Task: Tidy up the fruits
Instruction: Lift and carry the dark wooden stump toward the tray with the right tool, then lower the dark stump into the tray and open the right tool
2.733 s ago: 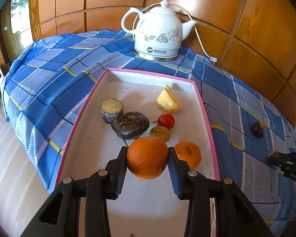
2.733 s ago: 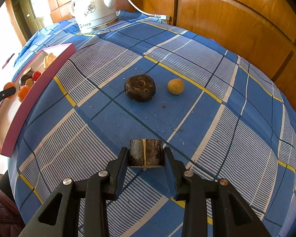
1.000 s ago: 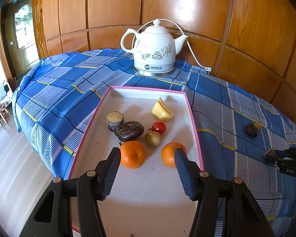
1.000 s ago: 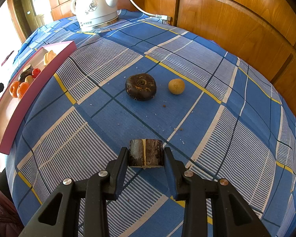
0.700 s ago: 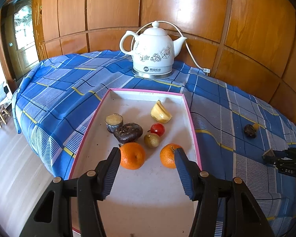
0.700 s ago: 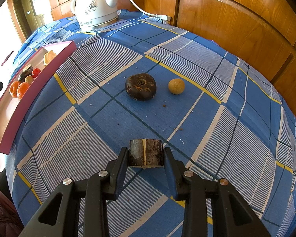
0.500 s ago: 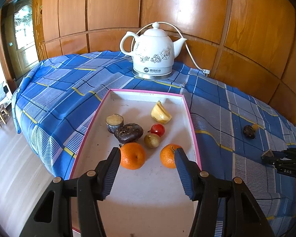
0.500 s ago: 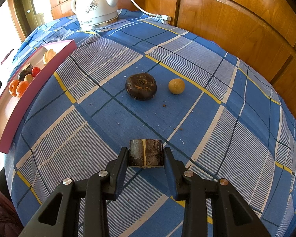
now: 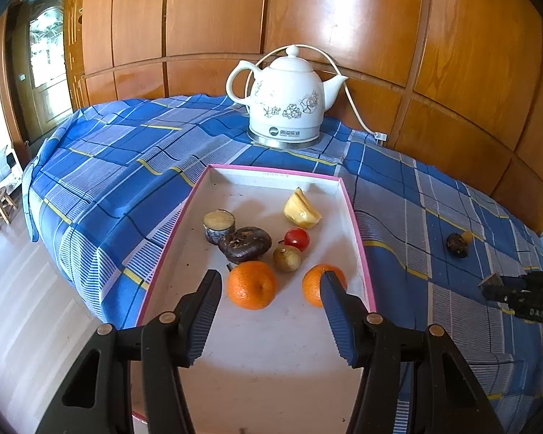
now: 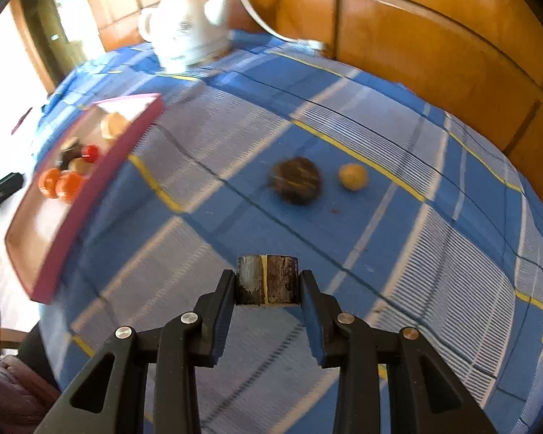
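The right gripper (image 10: 266, 285) is clamped on a dark cylinder chunk (image 10: 266, 279); the pink tray (image 10: 101, 177) lies far left. The left gripper (image 9: 270, 313) hangs apart, empty.

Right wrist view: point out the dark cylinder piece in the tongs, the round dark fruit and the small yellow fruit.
dark cylinder piece (image 10: 266, 280), right wrist view, front side wall.
round dark fruit (image 10: 296, 180), right wrist view, top centre.
small yellow fruit (image 10: 353, 177), right wrist view, middle.
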Demonstrator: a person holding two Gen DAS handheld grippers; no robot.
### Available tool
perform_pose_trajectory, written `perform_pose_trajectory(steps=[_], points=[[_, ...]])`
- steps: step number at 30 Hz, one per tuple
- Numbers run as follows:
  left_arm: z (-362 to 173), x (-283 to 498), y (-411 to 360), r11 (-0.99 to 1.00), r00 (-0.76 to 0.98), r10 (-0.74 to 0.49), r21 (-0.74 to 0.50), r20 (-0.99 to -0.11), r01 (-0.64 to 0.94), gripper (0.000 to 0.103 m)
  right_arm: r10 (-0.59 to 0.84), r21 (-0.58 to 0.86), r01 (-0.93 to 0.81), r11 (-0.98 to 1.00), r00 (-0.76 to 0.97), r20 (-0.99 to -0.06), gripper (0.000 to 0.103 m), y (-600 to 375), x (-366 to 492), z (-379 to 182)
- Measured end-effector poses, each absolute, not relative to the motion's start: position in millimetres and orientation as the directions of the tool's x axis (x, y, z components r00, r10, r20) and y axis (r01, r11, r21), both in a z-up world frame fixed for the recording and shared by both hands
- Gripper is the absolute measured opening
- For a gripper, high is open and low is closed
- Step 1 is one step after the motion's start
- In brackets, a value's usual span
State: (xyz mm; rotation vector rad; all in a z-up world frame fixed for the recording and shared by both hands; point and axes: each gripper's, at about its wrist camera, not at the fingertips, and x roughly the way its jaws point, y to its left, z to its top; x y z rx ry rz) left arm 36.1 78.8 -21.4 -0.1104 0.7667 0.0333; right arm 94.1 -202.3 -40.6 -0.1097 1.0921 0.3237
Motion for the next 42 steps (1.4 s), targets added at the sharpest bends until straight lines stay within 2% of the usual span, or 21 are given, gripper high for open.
perform_pose_trajectory(steps=[11, 19, 28, 36, 42], points=[[-20.6, 31.9, 93.8, 0.99, 0.729, -0.001, -0.105, -0.684, -0.097, 0.057, 0.419, 0.186, -0.516, 0.836, 0.382, -0.824, 0.036, -102.7, 75.3, -3.0], [-23.0, 27.3, 108.8, 0.984, 0.73, 0.013, -0.12, -0.684, -0.13, 0.057, 0.494, 0.218, -0.613, 0.76, 0.325, -0.807, 0.036, -43.4, 66.3, 4.4], [-25.7, 22.4, 129.2, 0.974, 0.73, 0.036, -0.139, -0.683, -0.178, 0.057, 0.463, 0.174, -0.68, 0.712, 0.269, -0.844, 0.036, -0.7, 69.7, -10.9], [-30.2, 19.6, 139.0, 0.969, 0.723, 0.047, -0.144, -0.69, -0.2, 0.057, 0.348, 0.104, -0.661, 0.743, 0.249, -0.904, 0.036, 25.2, 102.6, -52.8], [-31.5, 20.7, 142.5, 0.967, 0.72, 0.051, -0.148, -0.692, -0.21, 0.057, 0.353, 0.137, -0.635, 0.76, 0.226, -0.908, 0.036, 21.1, 107.1, -63.4]])
